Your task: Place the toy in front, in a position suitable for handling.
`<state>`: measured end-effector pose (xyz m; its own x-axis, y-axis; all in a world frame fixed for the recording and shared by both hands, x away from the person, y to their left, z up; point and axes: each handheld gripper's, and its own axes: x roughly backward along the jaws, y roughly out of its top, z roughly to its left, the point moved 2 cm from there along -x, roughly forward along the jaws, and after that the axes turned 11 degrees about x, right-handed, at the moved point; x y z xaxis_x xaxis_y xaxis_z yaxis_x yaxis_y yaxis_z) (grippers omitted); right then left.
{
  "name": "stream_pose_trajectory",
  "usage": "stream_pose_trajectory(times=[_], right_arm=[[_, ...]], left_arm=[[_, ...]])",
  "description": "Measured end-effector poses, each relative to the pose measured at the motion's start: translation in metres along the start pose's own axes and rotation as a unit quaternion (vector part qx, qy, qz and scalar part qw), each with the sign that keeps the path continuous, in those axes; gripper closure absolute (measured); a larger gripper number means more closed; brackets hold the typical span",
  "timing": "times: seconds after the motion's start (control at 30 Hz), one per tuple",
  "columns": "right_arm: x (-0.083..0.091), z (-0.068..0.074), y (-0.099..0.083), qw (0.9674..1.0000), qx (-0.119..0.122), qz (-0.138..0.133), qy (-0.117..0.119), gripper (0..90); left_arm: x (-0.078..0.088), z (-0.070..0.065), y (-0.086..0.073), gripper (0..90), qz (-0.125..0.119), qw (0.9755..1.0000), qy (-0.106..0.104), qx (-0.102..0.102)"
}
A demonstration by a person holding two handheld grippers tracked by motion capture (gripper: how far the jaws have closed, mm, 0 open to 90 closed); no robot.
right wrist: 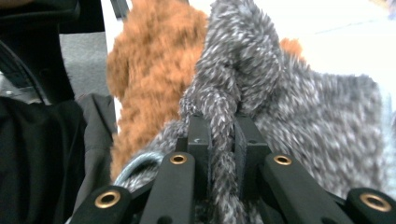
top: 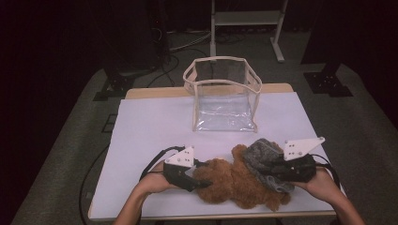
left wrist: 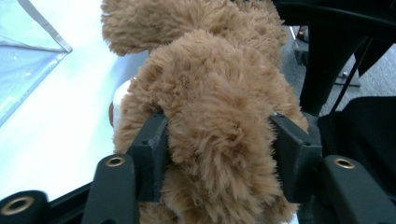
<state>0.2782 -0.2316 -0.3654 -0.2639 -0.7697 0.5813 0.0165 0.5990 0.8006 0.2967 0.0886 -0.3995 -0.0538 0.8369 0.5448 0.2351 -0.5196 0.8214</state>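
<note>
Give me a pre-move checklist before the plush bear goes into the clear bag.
1. Left hand-held gripper on the brown plush bear: ok, thick fur is bunched between its pads.
2. Right hand-held gripper on the grey knit garment: ok, shut on a fold of the knit.
3. Clear bag open at the top: ok, its rim stands open.
4. Clear bag upright and empty: ok, it stands on the white table with nothing inside.
5. Path from bear to bag free: ok, bare table lies between them.
6. Garment fully on the bear: cannot tell, the far side is hidden.
</note>
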Motion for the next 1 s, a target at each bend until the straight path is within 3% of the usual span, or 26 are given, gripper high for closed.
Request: stream_pose_trajectory(times=[0.13, 0.2, 0.23, 0.33, 0.37, 0.47, 0.53, 0.57, 0.8, 1.0], right_arm=[[-0.004, 0.002, 0.021, 0.9996, 0.024, -0.017, 0.002, 78.6], [-0.014, 0.005, 0.035, 0.9989, 0.042, -0.017, 0.009, 78.6], [-0.027, 0.007, 0.045, 0.9982, 0.056, -0.013, 0.018, 78.5], [-0.041, 0.007, 0.050, 0.9977, 0.065, -0.002, 0.022, 78.4], [-0.052, 0.006, 0.048, 0.9973, 0.068, 0.014, 0.024, 78.4], [-0.057, 0.007, 0.041, 0.9969, 0.067, 0.030, 0.028, 78.6], [-0.054, 0.006, 0.033, 0.9965, 0.066, 0.047, 0.020, 78.9], [-0.046, 0.002, 0.022, 0.9971, 0.053, 0.053, 0.013, 79.1], [-0.026, -0.009, -0.007, 0.9995, 0.002, 0.032, 0.001, 79.4], [-0.024, -0.010, -0.010, 0.9996, -0.001, 0.030, 0.004, 79.4]], left_arm=[[-0.007, 0.004, 0.005, 45.7, -0.001, 1.0000, -0.004, 0.004], [-0.010, 0.004, 0.010, 45.6, 0.006, 1.0000, -0.001, -0.005], [-0.013, 0.005, 0.014, 45.6, 0.013, 0.9999, 0.000, -0.011], [-0.013, 0.005, 0.015, 45.6, 0.014, 0.9998, 0.001, -0.012], [-0.013, 0.006, 0.014, 45.1, 0.012, 0.9999, 0.003, -0.010], [-0.010, 0.007, 0.011, 44.1, 0.008, 0.9999, 0.004, -0.006], [-0.008, 0.008, 0.011, 41.9, 0.002, 1.0000, 0.008, -0.003], [-0.007, 0.008, 0.010, 39.4, -0.002, 0.9999, 0.010, 0.000], [-0.001, 0.013, -0.005, 34.0, -0.014, 0.9997, 0.015, 0.015], [-0.008, 0.020, -0.016, 23.3, -0.036, 0.9991, 0.002, 0.025]])
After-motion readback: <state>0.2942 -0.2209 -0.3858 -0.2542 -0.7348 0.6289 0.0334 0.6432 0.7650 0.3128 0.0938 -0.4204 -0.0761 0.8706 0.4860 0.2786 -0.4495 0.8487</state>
